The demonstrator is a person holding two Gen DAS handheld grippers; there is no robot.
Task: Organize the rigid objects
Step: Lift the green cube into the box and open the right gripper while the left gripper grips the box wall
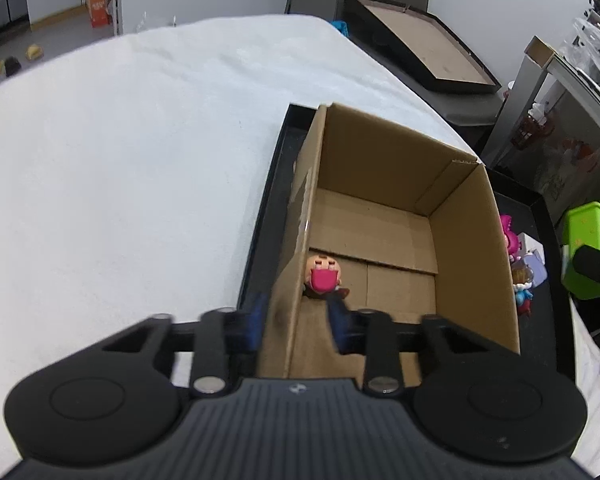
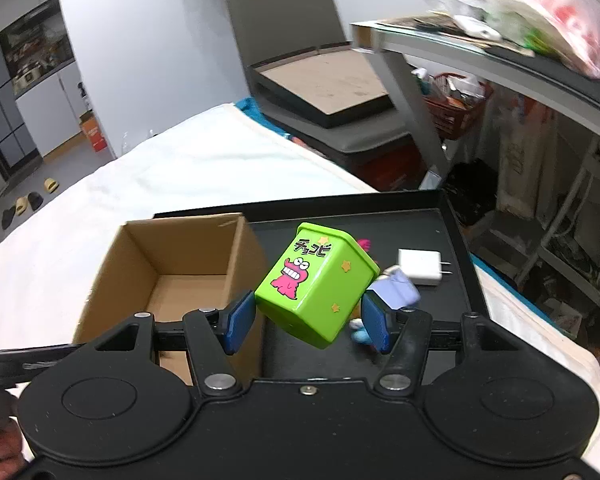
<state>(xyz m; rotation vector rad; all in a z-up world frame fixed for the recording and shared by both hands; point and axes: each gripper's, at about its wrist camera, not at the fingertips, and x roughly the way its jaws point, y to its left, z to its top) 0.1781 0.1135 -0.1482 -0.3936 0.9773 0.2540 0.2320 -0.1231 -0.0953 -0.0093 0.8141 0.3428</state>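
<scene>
An open cardboard box [image 1: 380,216] [image 2: 180,264] stands on a black tray [image 1: 268,200] [image 2: 380,220]. A small toy figure [image 1: 323,276] with a pink face lies inside the box by its left wall. My left gripper [image 1: 298,316] is open, its blue pads astride that wall, right above the figure. My right gripper [image 2: 306,320] is shut on a tilted green toy box [image 2: 316,280] with a pink cartoon, held above the tray just right of the cardboard box. The green box also shows in the left wrist view [image 1: 588,244].
Several small toy figures [image 1: 518,264] and a white charger [image 2: 420,266] lie on the tray right of the cardboard box. The tray rests on a white-covered table [image 1: 120,160]. A chair with another tray [image 2: 324,84] and a cluttered shelf [image 2: 500,52] stand beyond the table's right edge.
</scene>
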